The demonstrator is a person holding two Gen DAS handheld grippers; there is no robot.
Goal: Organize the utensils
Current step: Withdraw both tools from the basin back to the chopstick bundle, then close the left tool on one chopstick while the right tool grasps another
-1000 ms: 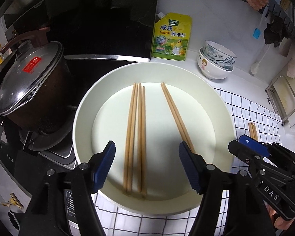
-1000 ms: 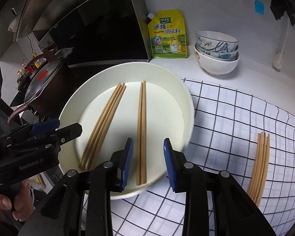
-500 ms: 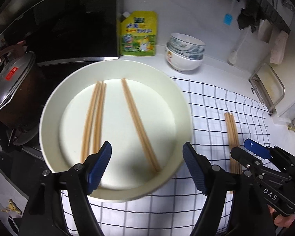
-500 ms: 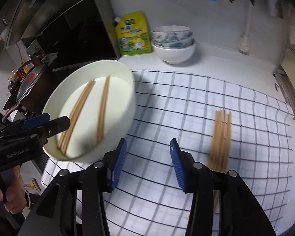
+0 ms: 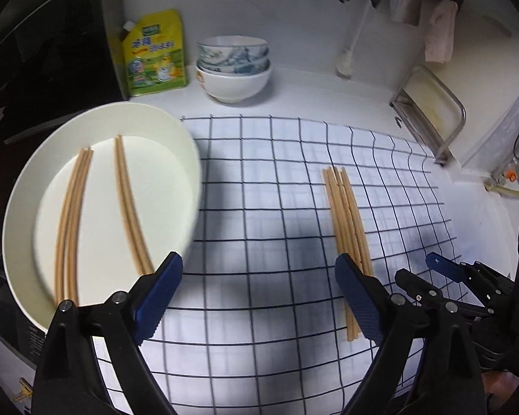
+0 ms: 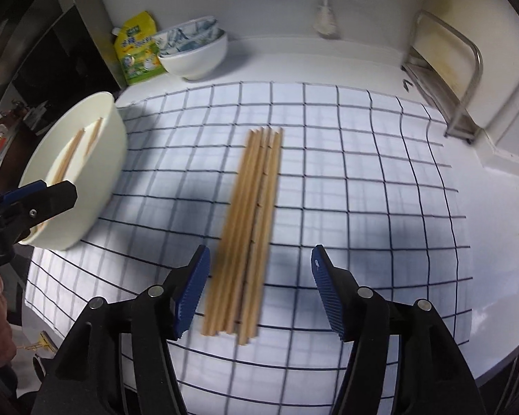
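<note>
Looking along my left gripper [image 5: 257, 295], I am seeing its fingers [image 5: 159, 290] spread wide and grasping nothing, hanging over the checked cloth [image 5: 259, 207] on the bench between the white dish [image 5: 190, 159], which holds two groups of chopsticks [image 5: 97, 207], and the loose bundle of chopsticks [image 5: 346, 221] lying on the cloth to my right. Looking along my right gripper [image 6: 261, 292], I am finding its fingers [image 6: 192, 292] released as well, with that bundle [image 6: 249, 228] running lengthwise up between them, its near ends just ahead of the left pad. I judge the step in hand to be picking from this bundle, probably to carry sticks to the dish. To do it well, I am planning to centre over the bundle's middle, lower until the pads straddle a pair, and close across the sticks rather than along them, so they neither fan out nor drag the cloth.
</note>
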